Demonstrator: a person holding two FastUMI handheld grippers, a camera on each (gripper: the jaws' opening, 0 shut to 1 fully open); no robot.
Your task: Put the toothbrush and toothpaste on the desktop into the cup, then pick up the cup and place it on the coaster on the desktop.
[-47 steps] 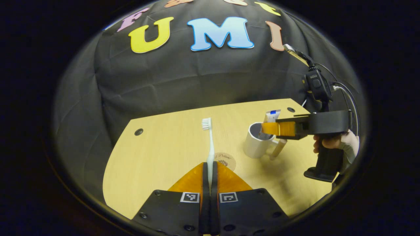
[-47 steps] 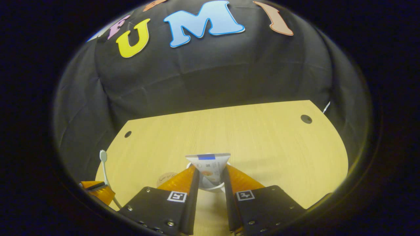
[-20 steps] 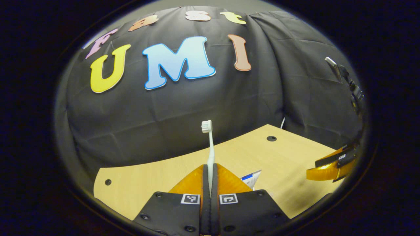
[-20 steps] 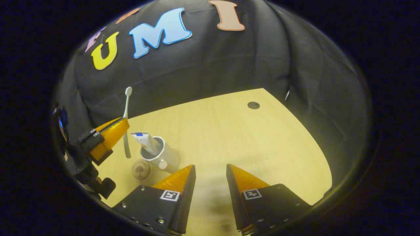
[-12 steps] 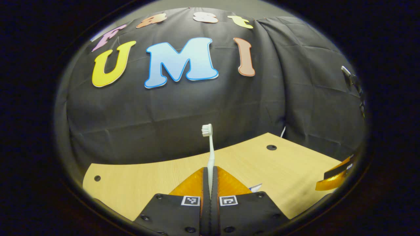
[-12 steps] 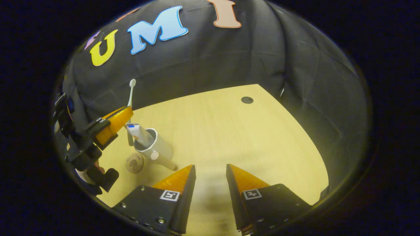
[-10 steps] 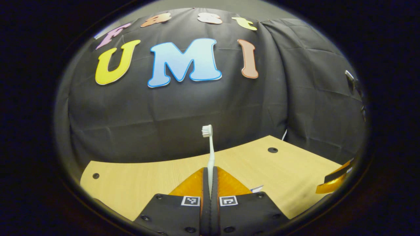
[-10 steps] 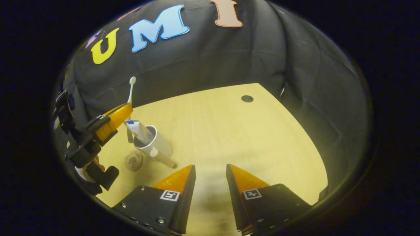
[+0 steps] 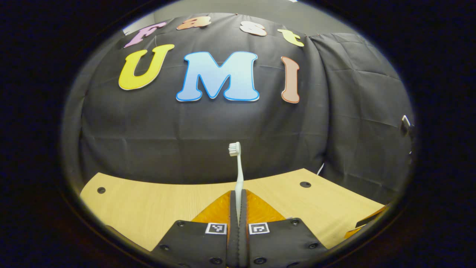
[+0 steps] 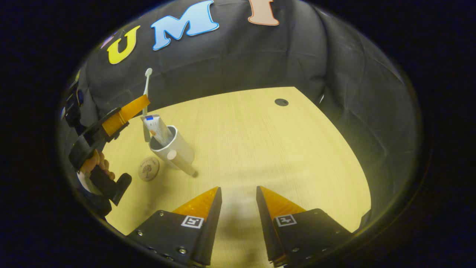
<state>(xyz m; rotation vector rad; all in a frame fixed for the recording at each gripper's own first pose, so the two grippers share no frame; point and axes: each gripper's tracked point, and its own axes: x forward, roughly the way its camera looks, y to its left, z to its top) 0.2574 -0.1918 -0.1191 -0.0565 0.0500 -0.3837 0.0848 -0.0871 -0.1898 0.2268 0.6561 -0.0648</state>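
Right gripper view shows the left gripper (image 10: 143,99) clamped low on the toothbrush (image 10: 146,86), light, stiff and slippery, upright just beside the cup (image 10: 174,147) holding the toothpaste (image 10: 155,127), while the right gripper (image 10: 238,194) gapes empty.

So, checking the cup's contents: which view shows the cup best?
The right gripper view: the cup stands on the desk with toothpaste inside. In the left gripper view I can't make the cup out.

A pale wood tabletop (image 10: 282,149) with dark round holes (image 10: 281,102) near its far corners stands before creased black cloth (image 9: 208,126). A grey wall (image 9: 223,9) shows above the cloth.
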